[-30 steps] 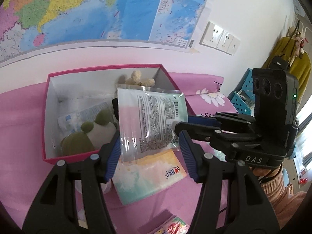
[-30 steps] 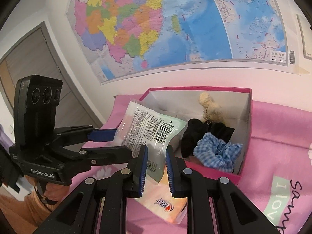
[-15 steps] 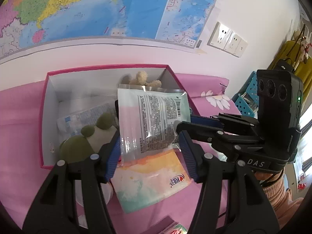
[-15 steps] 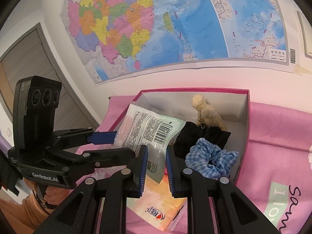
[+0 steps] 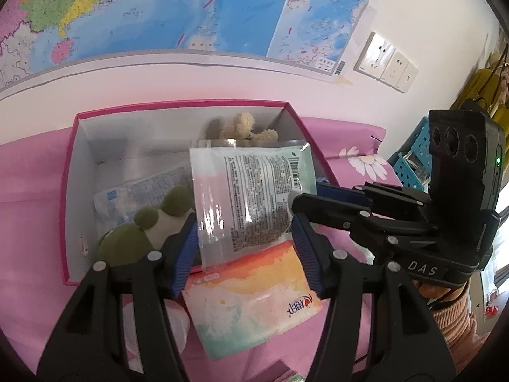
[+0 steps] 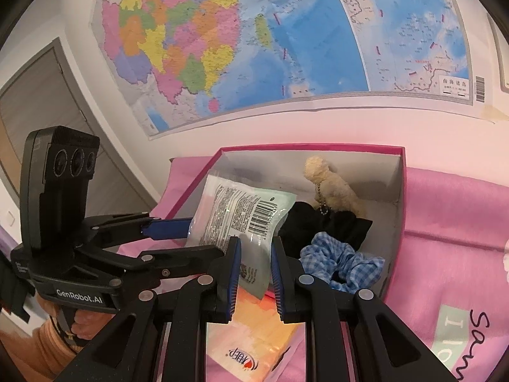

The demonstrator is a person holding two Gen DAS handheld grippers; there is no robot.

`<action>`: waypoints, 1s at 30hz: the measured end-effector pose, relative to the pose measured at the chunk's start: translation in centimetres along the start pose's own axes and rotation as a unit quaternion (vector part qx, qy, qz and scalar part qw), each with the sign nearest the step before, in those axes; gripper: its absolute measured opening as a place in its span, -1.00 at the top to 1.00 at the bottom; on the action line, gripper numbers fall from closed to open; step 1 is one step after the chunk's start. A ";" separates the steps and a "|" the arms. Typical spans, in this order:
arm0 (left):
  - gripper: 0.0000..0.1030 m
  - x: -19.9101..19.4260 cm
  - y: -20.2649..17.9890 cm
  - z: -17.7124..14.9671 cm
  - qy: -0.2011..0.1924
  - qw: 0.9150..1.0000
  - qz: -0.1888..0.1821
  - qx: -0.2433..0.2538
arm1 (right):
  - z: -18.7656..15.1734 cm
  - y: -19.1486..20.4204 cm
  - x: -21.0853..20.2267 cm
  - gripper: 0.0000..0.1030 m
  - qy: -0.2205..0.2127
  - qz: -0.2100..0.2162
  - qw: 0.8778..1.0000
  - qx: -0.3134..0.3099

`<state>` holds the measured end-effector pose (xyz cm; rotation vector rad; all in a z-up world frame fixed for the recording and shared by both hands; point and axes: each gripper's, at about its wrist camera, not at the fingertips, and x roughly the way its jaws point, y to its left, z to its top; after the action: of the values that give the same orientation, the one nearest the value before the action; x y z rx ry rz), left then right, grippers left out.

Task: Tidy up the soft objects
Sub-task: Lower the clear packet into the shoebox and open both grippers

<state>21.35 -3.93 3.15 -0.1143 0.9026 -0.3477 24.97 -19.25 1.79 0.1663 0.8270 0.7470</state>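
In the left wrist view, the printed packet is held by its side edges between the left gripper's part-open jaws, tilted over the pink box's near wall. Compared with a second ago, it has been carried slightly closer to the box, so placement appears near. A green plush is seen only here. In the right wrist view, the right gripper is clamped narrowly on the packet's lower corner; a checked scrunchie is shown only here.
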 end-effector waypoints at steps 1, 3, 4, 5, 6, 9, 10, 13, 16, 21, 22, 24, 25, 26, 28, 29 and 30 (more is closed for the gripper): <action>-0.16 0.3 0.1 0.1 0.003 1.000 0.002 -0.001 | 0.2 -0.1 0.2 0.65 0.001 0.000 1.000 0.000; -0.16 0.6 0.2 0.4 0.005 1.000 0.006 -0.004 | 0.4 -0.4 0.5 0.65 0.003 -0.003 1.000 0.002; -0.16 0.8 0.3 0.6 0.007 1.000 0.008 -0.005 | 0.5 -0.5 0.6 0.65 0.004 -0.003 1.000 0.002; -0.16 1.0 0.4 0.7 0.008 1.000 0.011 -0.007 | 0.5 -0.6 0.9 0.65 0.006 -0.005 1.000 0.003; -0.16 1.1 0.5 0.8 0.009 1.000 0.014 -0.009 | 0.6 -0.7 1.0 0.65 0.007 -0.006 1.000 0.004; -0.16 1.6 0.9 1.1 0.009 1.000 0.023 -0.019 | 0.6 -1.3 1.5 0.65 0.009 -0.015 1.000 0.008; -0.16 1.6 1.0 1.0 0.008 0.999 0.023 -0.022 | 0.6 -1.4 1.6 0.65 0.009 -0.018 1.000 0.010; -0.16 1.5 1.2 0.7 0.003 0.999 0.024 -0.024 | 0.4 -2.2 1.8 0.59 0.008 -0.042 0.999 0.023; -0.16 1.0 1.3 0.2 -0.003 0.999 0.025 -0.019 | -0.1 -2.1 1.5 0.53 0.005 -0.056 0.998 0.017; -0.16 -0.5 0.8 -0.6 -0.022 0.999 0.025 -0.007 | -0.8 -1.2 0.5 0.48 -0.002 -0.067 0.998 -0.004; -0.16 -0.9 0.9 -0.8 -0.025 0.999 0.024 -0.005 | -0.9 -1.0 0.3 0.45 -0.003 -0.067 0.998 -0.006; -0.16 -2.1 0.6 -1.6 -0.035 0.999 0.018 0.003 | -1.2 -0.8 -0.2 0.38 -0.008 -0.065 0.998 -0.008; -0.17 -2.5 0.6 -1.9 -0.039 0.999 0.013 0.009 | -1.3 -0.7 -0.5 0.38 -0.011 -0.065 0.998 -0.008; -0.17 -3.1 0.4 -2.3 -0.043 0.999 0.013 0.012 | -1.4 -0.6 -0.9 0.36 -0.014 -0.064 0.998 -0.008; -0.18 -4.4 0.2 -3.4 -0.055 0.998 0.010 0.023 | -1.8 -0.5 -1.8 0.29 -0.021 -0.056 0.998 -0.005; -0.18 -4.9 0.1 -4.0 -0.058 0.998 0.007 0.027 | -2.1 -0.3 -2.3 0.26 -0.024 -0.050 0.998 -0.005; -0.19 -5.5 0.1 -4.5 -0.061 0.998 0.005 0.028 | -2.3 -0.2 -2.8 0.24 -0.026 -0.045 0.999 -0.005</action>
<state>14.74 -1.77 4.44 -0.0775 0.7723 -0.3531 22.16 -21.59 1.89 0.1380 0.7755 0.6605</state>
